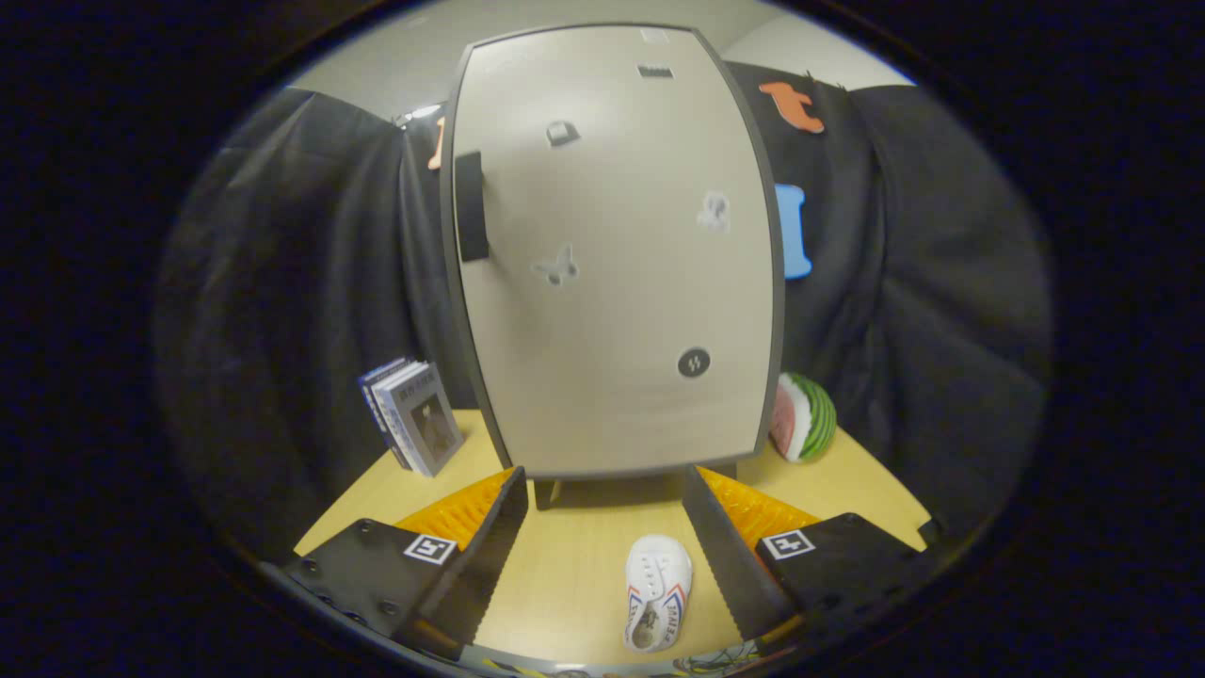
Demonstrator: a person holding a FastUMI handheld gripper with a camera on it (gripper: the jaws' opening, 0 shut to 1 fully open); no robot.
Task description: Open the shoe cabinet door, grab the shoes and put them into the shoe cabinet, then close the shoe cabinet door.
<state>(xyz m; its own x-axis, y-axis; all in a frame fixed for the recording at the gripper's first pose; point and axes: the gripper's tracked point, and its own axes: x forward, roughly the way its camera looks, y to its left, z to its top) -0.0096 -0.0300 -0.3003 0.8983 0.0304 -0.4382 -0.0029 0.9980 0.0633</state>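
1. black cloth hung behind a wooden table (574, 565).
2. the cabinet (617, 254) stood on it, door closed, handle (471, 207) on its left edge.
3. the gripper (607, 556) was spread wide, holding nothing.
4. a white shoe (657, 591) lay between the fingers, near the right one.
5. books (412, 414) stood left of the cabinet; what looked like a watermelon slice (803, 416) sat right.
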